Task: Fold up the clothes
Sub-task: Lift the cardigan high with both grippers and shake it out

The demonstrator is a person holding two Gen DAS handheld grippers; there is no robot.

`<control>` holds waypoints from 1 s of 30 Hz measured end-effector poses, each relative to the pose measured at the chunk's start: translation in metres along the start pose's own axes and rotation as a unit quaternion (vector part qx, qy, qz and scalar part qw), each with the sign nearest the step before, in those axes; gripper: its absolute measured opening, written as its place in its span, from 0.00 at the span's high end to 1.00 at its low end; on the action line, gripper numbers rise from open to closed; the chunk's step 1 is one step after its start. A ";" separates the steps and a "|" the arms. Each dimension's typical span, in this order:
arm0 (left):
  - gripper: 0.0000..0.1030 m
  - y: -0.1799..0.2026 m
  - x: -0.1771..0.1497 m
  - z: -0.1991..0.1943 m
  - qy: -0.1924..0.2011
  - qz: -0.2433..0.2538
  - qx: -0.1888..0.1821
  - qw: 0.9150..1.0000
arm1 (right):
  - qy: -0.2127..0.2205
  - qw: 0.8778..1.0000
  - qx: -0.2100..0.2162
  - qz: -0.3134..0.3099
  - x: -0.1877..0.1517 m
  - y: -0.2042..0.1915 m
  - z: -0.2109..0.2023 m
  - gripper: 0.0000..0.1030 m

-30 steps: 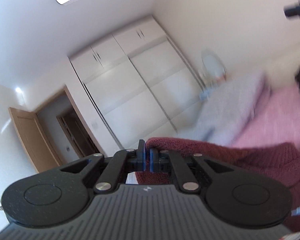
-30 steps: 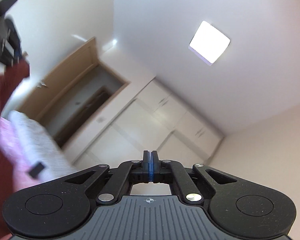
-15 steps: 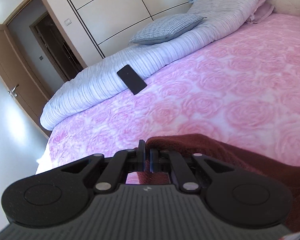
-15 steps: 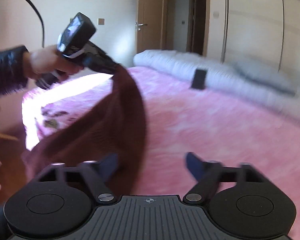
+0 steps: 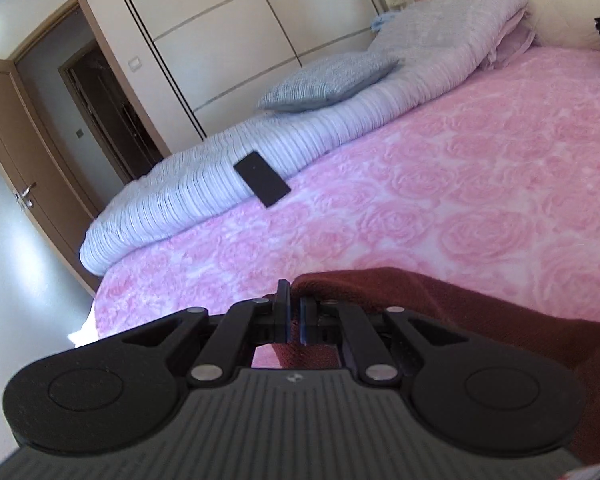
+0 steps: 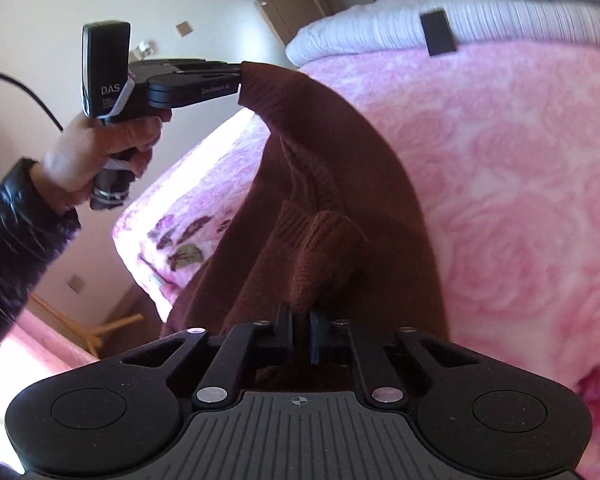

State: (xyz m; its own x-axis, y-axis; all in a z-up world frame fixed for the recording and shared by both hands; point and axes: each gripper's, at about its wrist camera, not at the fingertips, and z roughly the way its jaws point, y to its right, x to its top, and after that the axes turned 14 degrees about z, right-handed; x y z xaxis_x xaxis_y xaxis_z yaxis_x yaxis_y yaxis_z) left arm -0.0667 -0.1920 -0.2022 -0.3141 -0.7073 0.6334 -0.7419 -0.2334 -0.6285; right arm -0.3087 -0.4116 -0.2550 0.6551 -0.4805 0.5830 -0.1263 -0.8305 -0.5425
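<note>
A black phone [image 5: 262, 179] leans on the rolled striped duvet [image 5: 204, 192] beyond the pink rose bedspread [image 5: 480, 184]. The maroon sweater [image 6: 332, 200] hangs stretched over the bed edge, the left gripper [image 6: 240, 76] pinching one corner. The right gripper [image 6: 300, 334], its jaws having just closed, pinches another fold.

Right gripper [image 6: 300, 334] just closed on maroon sweater [image 6: 340, 200]; left gripper [image 6: 240, 80] pinches its other corner (above pink bed [image 6: 520, 180])

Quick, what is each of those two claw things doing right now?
Left gripper: closed, pinching the dark red knitted sweater.
Right gripper: has just closed on another part of that sweater.
</note>
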 end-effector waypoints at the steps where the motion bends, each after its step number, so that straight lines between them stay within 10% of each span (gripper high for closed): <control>1: 0.97 0.000 0.004 -0.013 0.009 0.007 0.004 1.000 | 0.013 0.999 -0.020 -0.032 0.003 -0.003 -0.016 0.94; 6: 0.97 0.003 0.031 -0.087 0.062 0.040 0.023 0.997 | 0.141 0.962 -0.161 -0.172 0.012 -0.018 -0.141 0.94; 17: 0.96 0.008 0.120 -0.242 0.202 0.044 0.037 0.978 | 0.367 0.804 -0.319 -0.342 -0.019 -0.100 -0.336 0.98; 23: 0.96 0.015 0.161 -0.191 0.187 0.044 0.013 0.981 | 0.376 0.790 -0.351 -0.333 0.031 -0.064 -0.339 0.98; 30: 0.96 0.043 0.188 0.030 0.103 0.017 -0.053 0.993 | 0.286 0.812 -0.394 -0.322 0.145 0.084 -0.221 0.98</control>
State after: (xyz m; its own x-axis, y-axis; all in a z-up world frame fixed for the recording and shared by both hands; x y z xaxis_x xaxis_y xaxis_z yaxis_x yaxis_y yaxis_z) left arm -0.1396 -0.3552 -0.1239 -0.4468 -0.5594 0.6981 -0.7831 -0.1327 -0.6076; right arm -0.3886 -0.6135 -0.0824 0.3500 0.2596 0.9001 -0.4799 -0.7755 0.4103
